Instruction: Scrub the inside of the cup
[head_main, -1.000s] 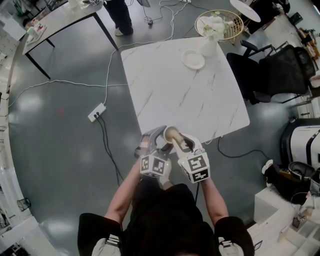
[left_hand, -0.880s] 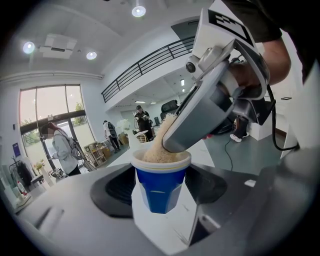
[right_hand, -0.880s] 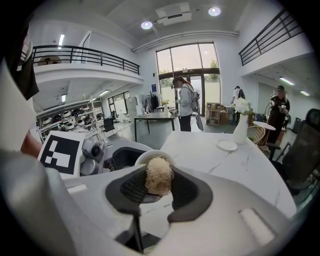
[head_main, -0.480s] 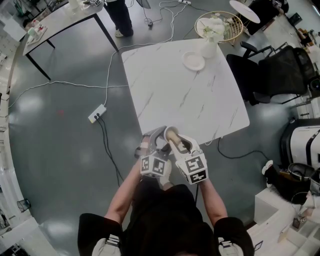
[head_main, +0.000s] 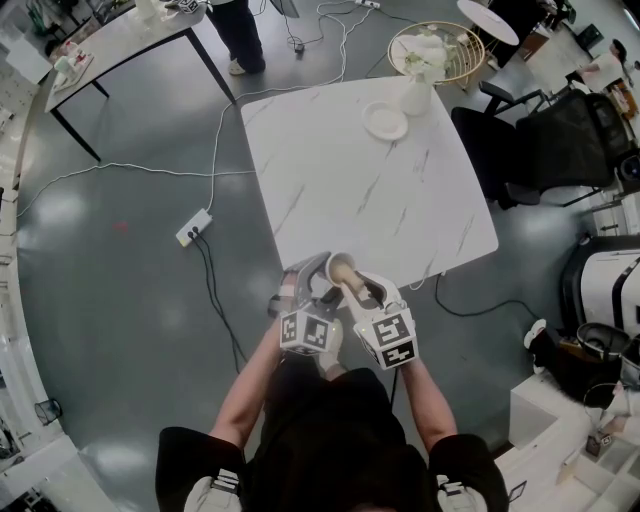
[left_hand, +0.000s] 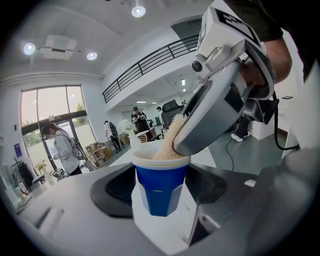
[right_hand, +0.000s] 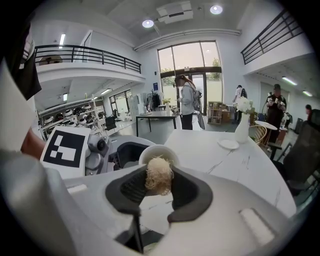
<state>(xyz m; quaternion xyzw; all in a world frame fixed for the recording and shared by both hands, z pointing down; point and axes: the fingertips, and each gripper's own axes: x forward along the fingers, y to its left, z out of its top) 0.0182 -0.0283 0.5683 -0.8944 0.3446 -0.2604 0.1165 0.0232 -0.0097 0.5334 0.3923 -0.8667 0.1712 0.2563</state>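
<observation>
Jaws, left: those of the left gripper (head_main: 315, 280) stand wide, with the pads pressed on the blue sides of the cup (left_hand: 161, 190), which sits upright between them.
Jaws, right: those of the right gripper (head_main: 362, 292) are closed on a pale, fibrous scrubber (right_hand: 159, 176), whose tuft pokes out past the tips.
Cup: blue body, cream rim; held in the air just at the near edge of the bench (head_main: 380, 190), in front of the person.
Scrubber: its end is down in the cup's mouth, coming in from above; how deep it reaches cannot be seen.
Bench: white, marble-veined; a vase and a small dish stand at the far corner, well apart from the work.
Stage: judged mid-scrub.
Done: cup gripped, scrubber gripped, the two brought together.
Left: likely working round the wall and down to the bottom, then drawing the scrubber out; the state of the inside does not show.
</observation>
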